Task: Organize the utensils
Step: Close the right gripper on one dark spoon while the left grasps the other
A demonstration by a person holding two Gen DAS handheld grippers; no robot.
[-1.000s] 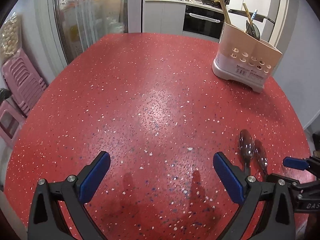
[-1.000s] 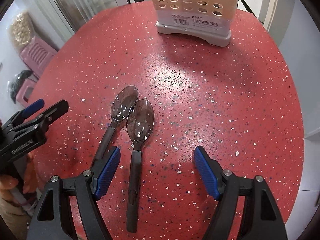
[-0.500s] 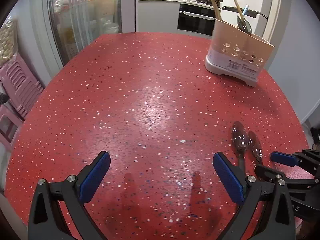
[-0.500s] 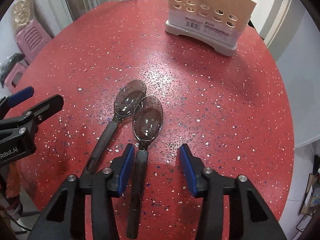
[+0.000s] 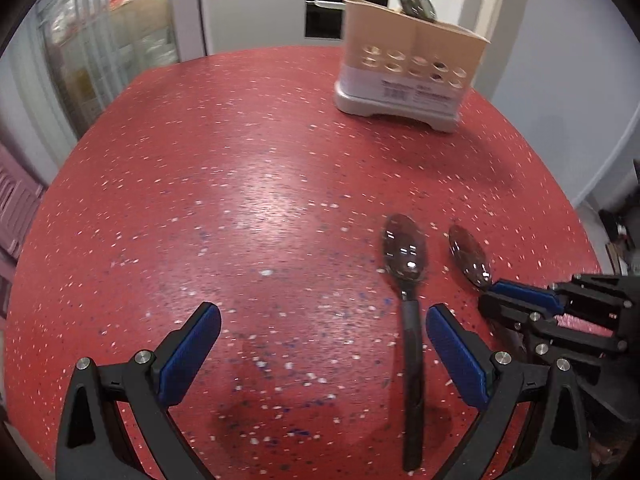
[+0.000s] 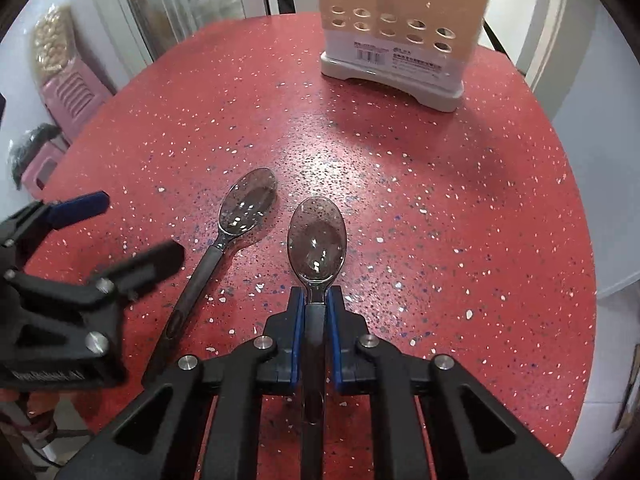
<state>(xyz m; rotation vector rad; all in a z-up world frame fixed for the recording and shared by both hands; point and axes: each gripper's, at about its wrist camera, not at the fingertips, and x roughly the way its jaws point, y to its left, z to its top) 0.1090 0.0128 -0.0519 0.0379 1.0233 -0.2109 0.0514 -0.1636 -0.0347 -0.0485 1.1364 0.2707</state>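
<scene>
The red speckled table [image 6: 460, 208] fills both views, round-edged, with a kitchen counter and oven beyond its far side. At the far right of it stands the beige utensil holder [image 6: 404, 20] on a grey base, its front wall pierced by two rows of round holes; a wooden handle and dark utensil heads stick up out of its top, though which compartment each sits in cannot be told.

The left gripper [image 5: 320, 354] has its jaws wide apart over the near table, the handle of the left spoon [image 5: 406, 256] lying between them, untouched by either pad. This spoon lies flat, bowl pointing far.

The right gripper [image 6: 316, 320] is clamped on the neck of the right spoon [image 6: 317, 238], both blue pads pressing its dark handle just below the clear bowl. The two spoons lie near each other, apart, well short of the holder
</scene>
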